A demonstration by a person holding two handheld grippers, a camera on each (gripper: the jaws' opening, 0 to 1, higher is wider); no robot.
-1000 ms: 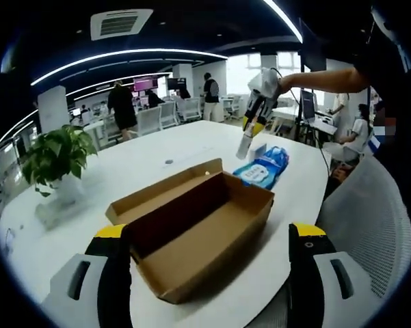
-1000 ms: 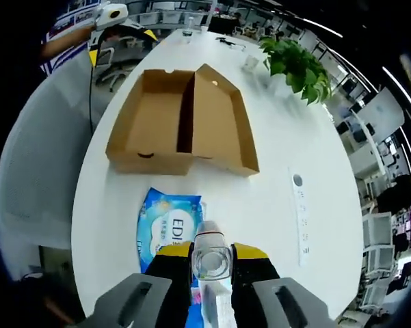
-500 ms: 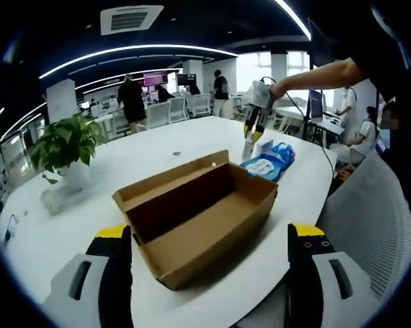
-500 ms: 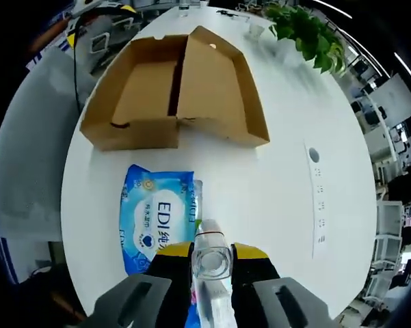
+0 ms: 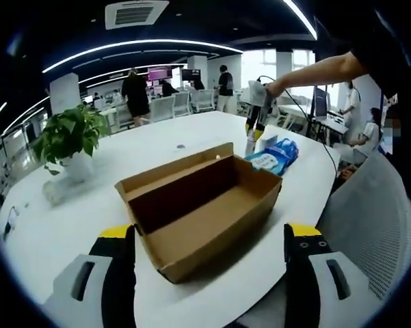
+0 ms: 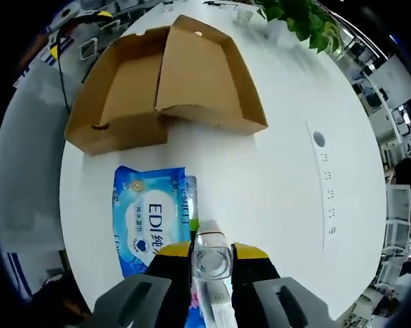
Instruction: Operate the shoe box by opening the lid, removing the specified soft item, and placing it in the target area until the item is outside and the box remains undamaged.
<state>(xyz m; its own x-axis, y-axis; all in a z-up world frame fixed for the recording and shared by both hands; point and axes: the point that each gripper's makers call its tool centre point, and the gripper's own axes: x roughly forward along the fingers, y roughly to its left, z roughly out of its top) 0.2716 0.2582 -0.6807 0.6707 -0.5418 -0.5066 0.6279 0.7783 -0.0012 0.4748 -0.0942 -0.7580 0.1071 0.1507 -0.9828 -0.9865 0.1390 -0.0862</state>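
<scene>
Clear bottle (image 6: 211,263) between right gripper (image 6: 212,263) fingers

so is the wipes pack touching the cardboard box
Apart. In the right gripper view a strip of bare white table separates the blue wipes pack from the open cardboard box.

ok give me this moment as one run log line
box: open, empty | wipes pack: on table beside box | right gripper: shut on clear bottle, above pack | left gripper: open, empty
</scene>
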